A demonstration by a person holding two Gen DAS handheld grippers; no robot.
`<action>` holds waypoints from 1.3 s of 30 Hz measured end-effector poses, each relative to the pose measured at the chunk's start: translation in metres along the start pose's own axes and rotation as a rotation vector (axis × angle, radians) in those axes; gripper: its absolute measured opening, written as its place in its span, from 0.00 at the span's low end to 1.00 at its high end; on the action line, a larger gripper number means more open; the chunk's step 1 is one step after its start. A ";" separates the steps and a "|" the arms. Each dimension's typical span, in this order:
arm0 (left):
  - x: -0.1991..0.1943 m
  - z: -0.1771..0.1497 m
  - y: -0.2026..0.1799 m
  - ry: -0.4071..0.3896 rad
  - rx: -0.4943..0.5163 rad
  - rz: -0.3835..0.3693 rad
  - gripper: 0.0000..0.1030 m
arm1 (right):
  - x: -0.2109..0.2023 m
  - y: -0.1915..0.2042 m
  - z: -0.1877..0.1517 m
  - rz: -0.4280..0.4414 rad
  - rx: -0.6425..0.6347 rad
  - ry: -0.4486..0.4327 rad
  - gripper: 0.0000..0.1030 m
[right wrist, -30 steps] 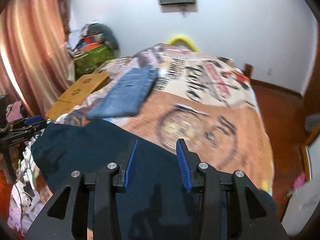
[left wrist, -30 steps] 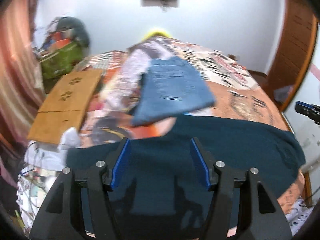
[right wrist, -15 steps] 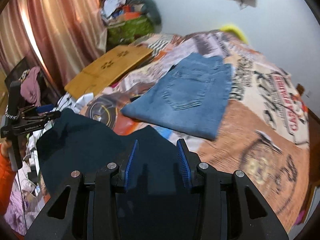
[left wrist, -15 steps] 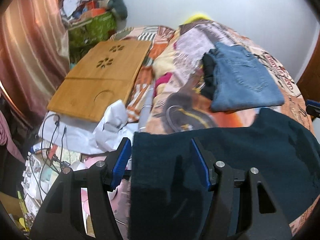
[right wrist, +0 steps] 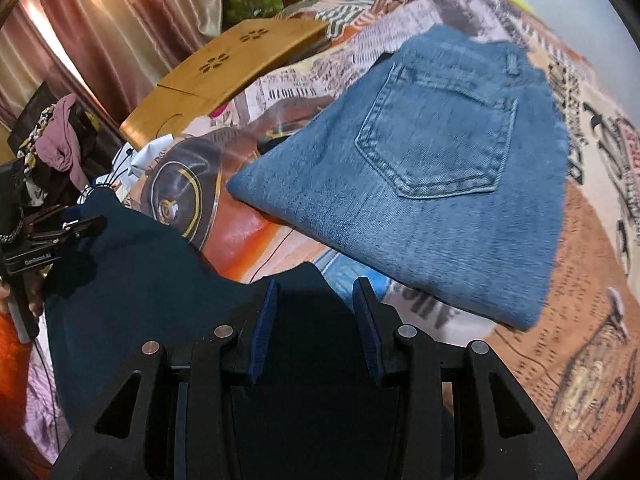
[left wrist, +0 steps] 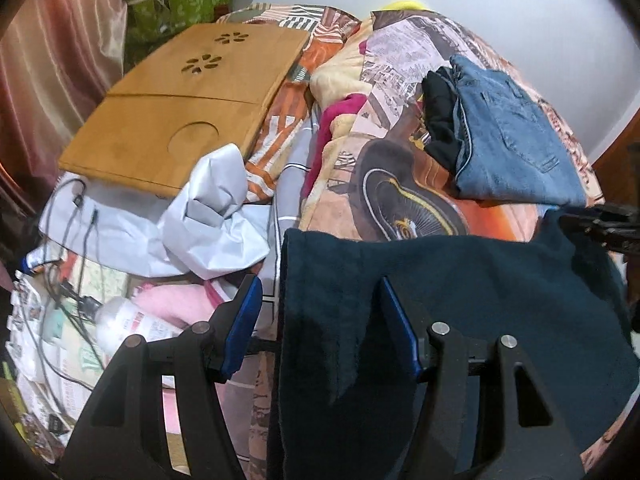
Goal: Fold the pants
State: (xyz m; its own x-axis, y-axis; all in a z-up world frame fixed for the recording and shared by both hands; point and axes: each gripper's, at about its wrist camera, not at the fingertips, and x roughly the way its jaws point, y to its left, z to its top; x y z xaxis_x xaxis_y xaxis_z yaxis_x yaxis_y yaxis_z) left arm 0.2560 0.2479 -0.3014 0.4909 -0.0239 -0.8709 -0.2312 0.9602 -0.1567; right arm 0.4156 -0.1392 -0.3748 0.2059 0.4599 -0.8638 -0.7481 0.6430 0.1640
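On the bed, near edge: dark teal pants hang spread between the two grippers, above the patterned bedspread.
Pants: the cloth forms a wide dark sheet; its left edge drops straight down in the left wrist view, its top edge sags between the holds.
Left gripper: fingers partly apart, blue pads showing; the cloth's edge passes between them, but whether the pads press on it I cannot tell.
Right gripper: fingers closer together, with dark cloth filling the gap; the grip itself is not plainly visible.
Other view of left gripper: seen at the left of the right wrist view, at the cloth's far corner.
Folded jeans: blue denim, back pocket up, lying on the bedspread just beyond the dark pants.
Black garment: tucked against the jeans' left side.
Wooden lap tray: flat at the bed's left side, flower cutouts.
Beyond: white crumpled sheet, cables, pink curtain.
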 end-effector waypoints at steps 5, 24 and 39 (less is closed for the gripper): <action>-0.004 0.003 -0.007 -0.022 0.032 -0.063 0.34 | 0.007 -0.002 0.003 0.072 0.015 0.023 0.35; -0.033 0.027 -0.028 -0.159 0.140 0.128 0.32 | -0.036 0.025 -0.003 -0.116 -0.168 -0.248 0.10; -0.011 0.054 -0.023 -0.052 0.110 0.072 0.43 | -0.048 -0.007 0.005 -0.060 0.036 -0.163 0.26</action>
State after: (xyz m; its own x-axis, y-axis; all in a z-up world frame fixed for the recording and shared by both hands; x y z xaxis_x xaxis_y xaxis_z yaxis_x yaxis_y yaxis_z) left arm 0.3008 0.2405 -0.2629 0.5198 0.0582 -0.8523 -0.1753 0.9837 -0.0398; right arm 0.4141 -0.1627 -0.3325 0.3514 0.5112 -0.7843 -0.7089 0.6925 0.1338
